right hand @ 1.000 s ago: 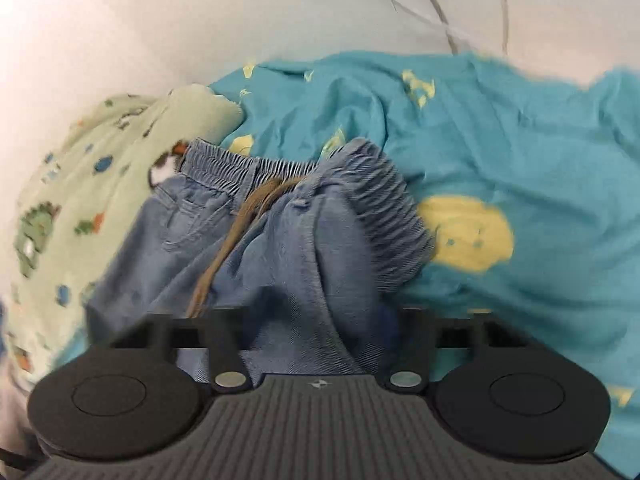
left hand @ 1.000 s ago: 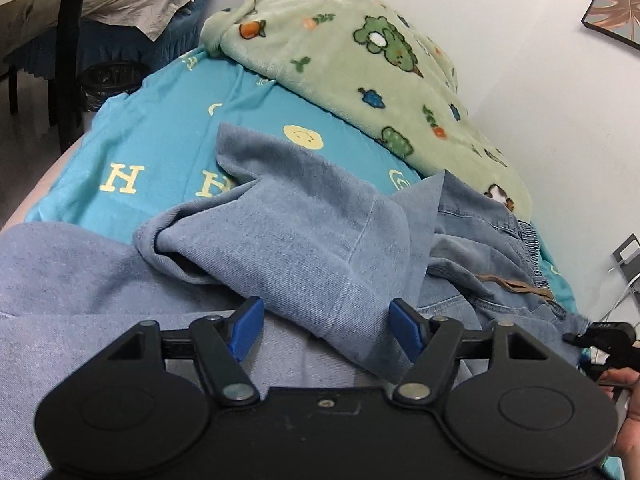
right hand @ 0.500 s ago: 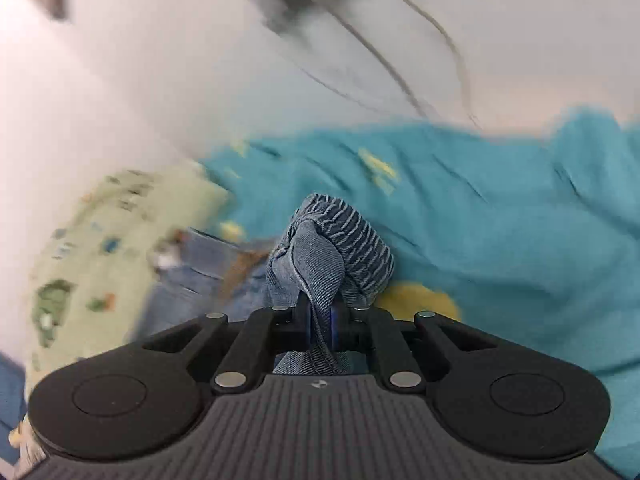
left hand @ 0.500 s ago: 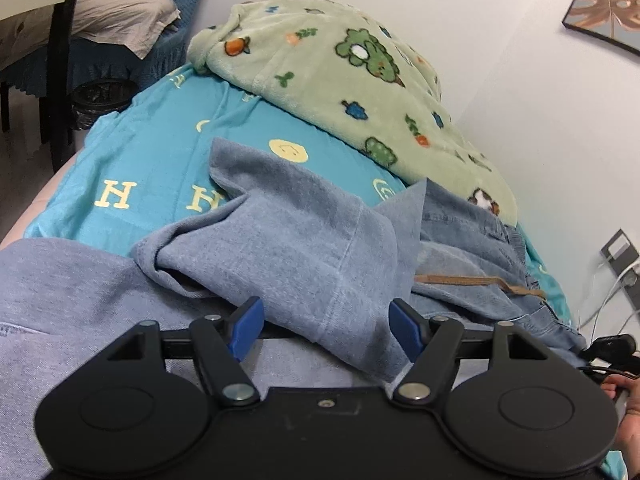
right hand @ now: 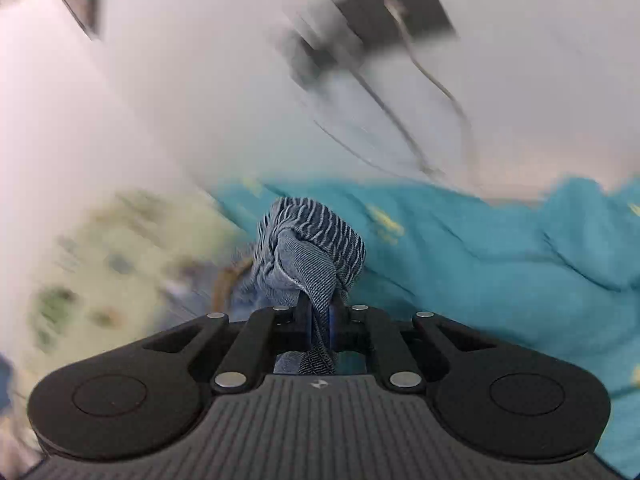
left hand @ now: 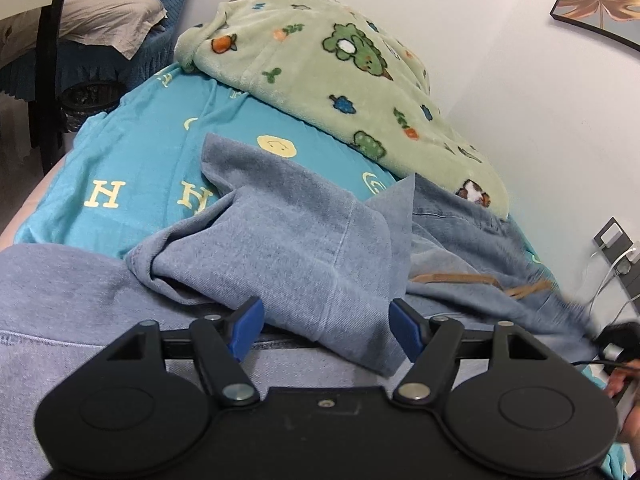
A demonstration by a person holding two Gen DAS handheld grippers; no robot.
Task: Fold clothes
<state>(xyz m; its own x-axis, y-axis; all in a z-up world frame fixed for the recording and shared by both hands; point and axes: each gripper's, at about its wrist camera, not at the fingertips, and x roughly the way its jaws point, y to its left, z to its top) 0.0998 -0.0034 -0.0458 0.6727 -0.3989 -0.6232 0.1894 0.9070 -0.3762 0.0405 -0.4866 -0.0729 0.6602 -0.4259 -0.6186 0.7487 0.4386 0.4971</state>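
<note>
A pair of light blue denim trousers point(left hand: 288, 240) lies crumpled on the bed, one leg folded over toward me and a brown drawstring point(left hand: 456, 279) showing at the waist on the right. My left gripper point(left hand: 327, 325) hovers just over a fold of a trouser leg with its blue pads wide apart, so it is open. In the right wrist view my right gripper point(right hand: 319, 314) is shut on the elastic waistband point(right hand: 316, 236) of the trousers, which bunches up above the pads. The rest of the garment is blurred behind it.
A teal bedsheet point(left hand: 132, 160) with yellow letters covers the bed. A green patterned blanket point(left hand: 340, 72) is heaped along the white wall. A wall socket with cables point(left hand: 618, 252) sits at the right. A chair and a second bed point(left hand: 80, 28) stand at the far left.
My right gripper closed on the waistband and lifted it off the sheet, swinging toward the wall socket. The waist end of the trousers has been pulled rightward. My left gripper stayed put.
</note>
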